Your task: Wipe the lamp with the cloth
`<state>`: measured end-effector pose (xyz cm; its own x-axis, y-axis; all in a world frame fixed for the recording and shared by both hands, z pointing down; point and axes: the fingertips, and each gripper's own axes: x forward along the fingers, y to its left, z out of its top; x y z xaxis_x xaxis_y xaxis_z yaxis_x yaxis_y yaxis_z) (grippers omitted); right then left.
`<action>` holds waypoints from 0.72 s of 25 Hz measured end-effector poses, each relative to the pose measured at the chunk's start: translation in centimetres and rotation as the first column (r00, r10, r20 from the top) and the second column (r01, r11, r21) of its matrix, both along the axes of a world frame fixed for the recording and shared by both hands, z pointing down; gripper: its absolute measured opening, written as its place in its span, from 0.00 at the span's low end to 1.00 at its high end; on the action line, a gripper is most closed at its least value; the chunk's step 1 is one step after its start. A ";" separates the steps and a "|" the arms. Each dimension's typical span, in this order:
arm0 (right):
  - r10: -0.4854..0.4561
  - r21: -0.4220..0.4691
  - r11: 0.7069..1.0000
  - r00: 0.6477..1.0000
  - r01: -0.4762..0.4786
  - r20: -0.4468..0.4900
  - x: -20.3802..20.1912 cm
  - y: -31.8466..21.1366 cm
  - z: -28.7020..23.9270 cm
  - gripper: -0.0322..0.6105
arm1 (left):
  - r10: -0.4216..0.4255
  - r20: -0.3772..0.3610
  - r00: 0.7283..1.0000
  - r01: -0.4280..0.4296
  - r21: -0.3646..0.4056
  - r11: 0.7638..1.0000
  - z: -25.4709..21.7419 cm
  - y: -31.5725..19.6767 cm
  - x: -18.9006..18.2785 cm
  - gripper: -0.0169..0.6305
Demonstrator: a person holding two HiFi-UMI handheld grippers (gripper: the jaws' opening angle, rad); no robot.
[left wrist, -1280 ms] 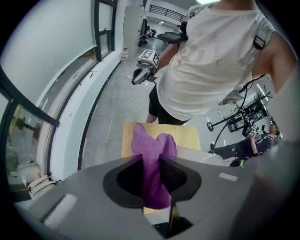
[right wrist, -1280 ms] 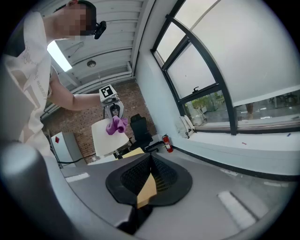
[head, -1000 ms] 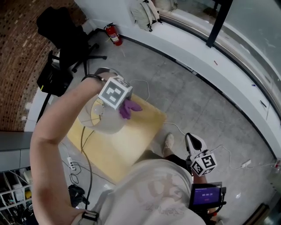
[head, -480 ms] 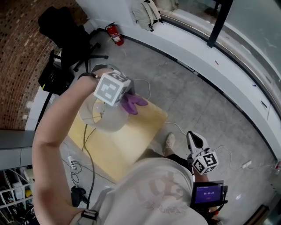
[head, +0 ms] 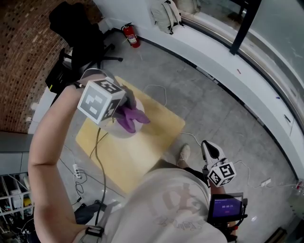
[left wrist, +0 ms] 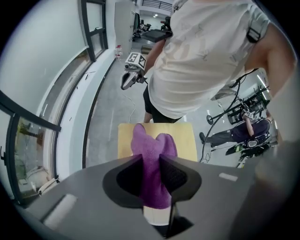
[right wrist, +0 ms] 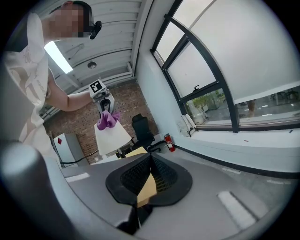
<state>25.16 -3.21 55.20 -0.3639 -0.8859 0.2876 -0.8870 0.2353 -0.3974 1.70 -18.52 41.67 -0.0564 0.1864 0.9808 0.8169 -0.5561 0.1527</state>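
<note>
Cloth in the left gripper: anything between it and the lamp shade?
Nothing visible. The left gripper pinches the purple cloth right over the top of the white lamp shade; the right gripper view shows no object between them. Whether they touch, I cannot tell.

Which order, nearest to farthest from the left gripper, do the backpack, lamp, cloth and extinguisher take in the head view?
1. cloth, held in the left gripper.
2. lamp, just under the cloth.
3. extinguisher, on the floor by the wall.
4. backpack, farther along, on the ledge.
</note>
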 end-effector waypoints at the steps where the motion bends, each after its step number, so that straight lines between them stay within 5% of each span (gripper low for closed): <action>1: -0.003 -0.001 1.000 1.000 0.003 0.001 0.0 0.0 0.1 0.07 | 0.013 0.008 1.000 -0.013 -0.005 1.000 0.7 0.5 -0.1 0.17; 8: -0.022 0.013 1.000 1.000 0.022 0.012 0.5 -1.2 0.0 0.07 | 0.085 0.076 0.993 -0.085 0.001 0.996 6.0 2.2 1.0 0.17; 14: -0.051 0.021 0.999 0.998 0.050 0.029 1.4 -1.9 0.5 0.07 | 0.127 0.217 0.968 -0.130 -0.001 0.992 10.3 3.5 1.1 0.17; 18: -0.062 0.027 0.998 0.997 0.061 0.047 1.8 -2.3 0.9 0.07 | 0.110 0.182 0.977 -0.121 0.048 0.992 11.8 3.5 2.4 0.17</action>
